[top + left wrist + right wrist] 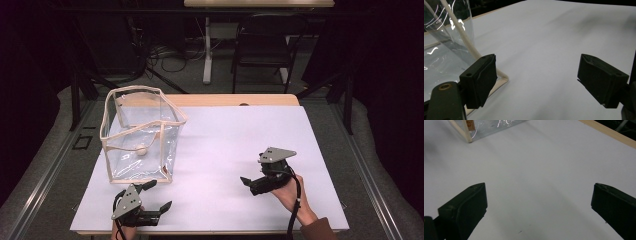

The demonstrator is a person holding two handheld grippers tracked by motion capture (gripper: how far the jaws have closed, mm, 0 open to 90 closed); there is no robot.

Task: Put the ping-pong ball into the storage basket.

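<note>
A clear plastic bag (140, 132) with beige trim stands open at the back left of the white table top (235, 145). A small pale round thing (141, 150) shows through its front wall. My left gripper (159, 195) is open at the front left, just short of the bag's near right corner. In the left gripper view the bag's trim (461, 32) runs down behind the left jaw, and the left gripper (536, 67) holds nothing. My right gripper (252, 170) is open at the front right, pointing left. The right gripper (539, 192) is empty over bare white table, with the bag's corner (466, 131) far ahead.
A strip of wooden table edge (235, 100) shows behind the white sheet. Beyond the table stand a black chair (262, 45), a white table leg (207, 50) and loose cables (165, 57) on the floor. Dark curtains close both sides.
</note>
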